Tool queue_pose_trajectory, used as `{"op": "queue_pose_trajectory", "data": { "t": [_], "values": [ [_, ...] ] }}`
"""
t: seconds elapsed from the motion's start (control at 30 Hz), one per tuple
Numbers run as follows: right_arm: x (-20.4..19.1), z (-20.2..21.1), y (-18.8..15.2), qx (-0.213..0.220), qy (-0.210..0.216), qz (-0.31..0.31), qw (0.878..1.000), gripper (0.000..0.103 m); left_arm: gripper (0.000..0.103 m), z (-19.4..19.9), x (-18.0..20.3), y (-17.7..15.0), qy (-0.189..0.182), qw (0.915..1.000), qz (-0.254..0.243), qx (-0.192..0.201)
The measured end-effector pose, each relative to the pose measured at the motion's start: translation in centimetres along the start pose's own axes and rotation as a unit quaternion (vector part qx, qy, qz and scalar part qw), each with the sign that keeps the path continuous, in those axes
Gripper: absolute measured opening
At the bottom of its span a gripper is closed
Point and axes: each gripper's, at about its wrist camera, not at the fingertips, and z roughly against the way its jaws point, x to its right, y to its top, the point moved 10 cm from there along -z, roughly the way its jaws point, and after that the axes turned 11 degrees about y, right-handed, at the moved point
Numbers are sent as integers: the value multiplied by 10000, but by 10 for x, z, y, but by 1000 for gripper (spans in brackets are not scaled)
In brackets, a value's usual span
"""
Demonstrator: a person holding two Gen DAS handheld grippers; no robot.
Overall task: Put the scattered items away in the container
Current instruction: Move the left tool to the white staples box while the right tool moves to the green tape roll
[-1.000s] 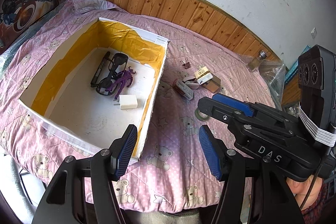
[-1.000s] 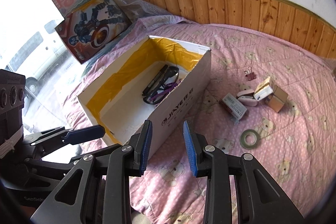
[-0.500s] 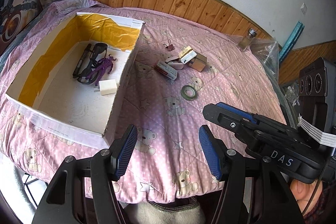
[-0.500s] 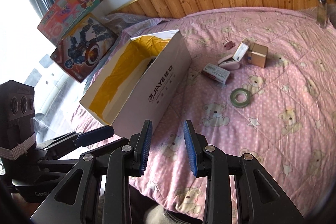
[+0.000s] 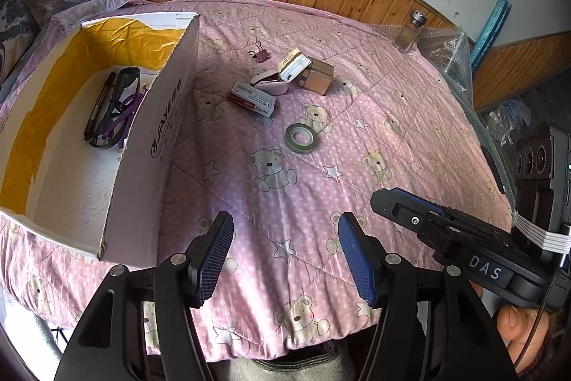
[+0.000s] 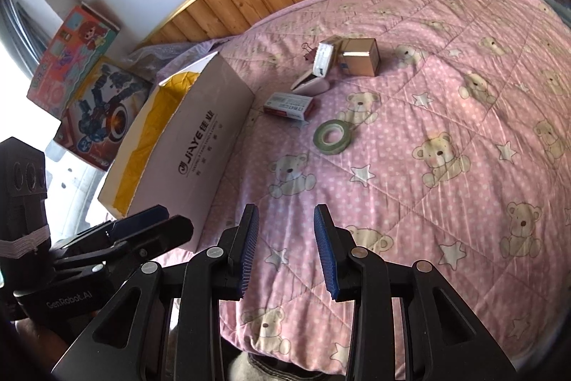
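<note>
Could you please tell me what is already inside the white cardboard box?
Inside the box: a black pen, dark glasses and a purple item. Its near wall hides the floor beside it.

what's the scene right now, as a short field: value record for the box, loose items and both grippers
container: white cardboard box with yellow lining, open top, on the pink bear quilt
already in box: black pen, sunglasses, purple item
loose on quilt: green tape roll, red-and-white small box, stapler, brown cardboard cube, binder clip
at far edge: glass jar
left gripper: open, holds nothing, above quilt
right gripper: open, holds nothing, aimed toward tape roll
</note>
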Motion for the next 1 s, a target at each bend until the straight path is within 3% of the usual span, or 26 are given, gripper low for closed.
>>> {"op": "queue_pose_trajectory", "data": {
  "t": [0.27, 0.53, 0.87, 1.0],
  "values": [
    [25, -15, 21, -35, -172, -78, 9998, 39, 63, -39, 6, 47, 62, 9999, 67, -86],
    [37, -46, 44, -193, -243, -18, 9995, 40, 69, -95, 7, 88, 257, 9993, -59, -250],
    [62, -90, 70, -438, -423, 67, 9981, 40, 70, -156, -11, 115, 632, 9968, -104, -479],
    [73, -106, 70, -587, -525, 118, 9968, 40, 70, -169, -8, 120, 611, 9967, -250, -463]
  ]
}}
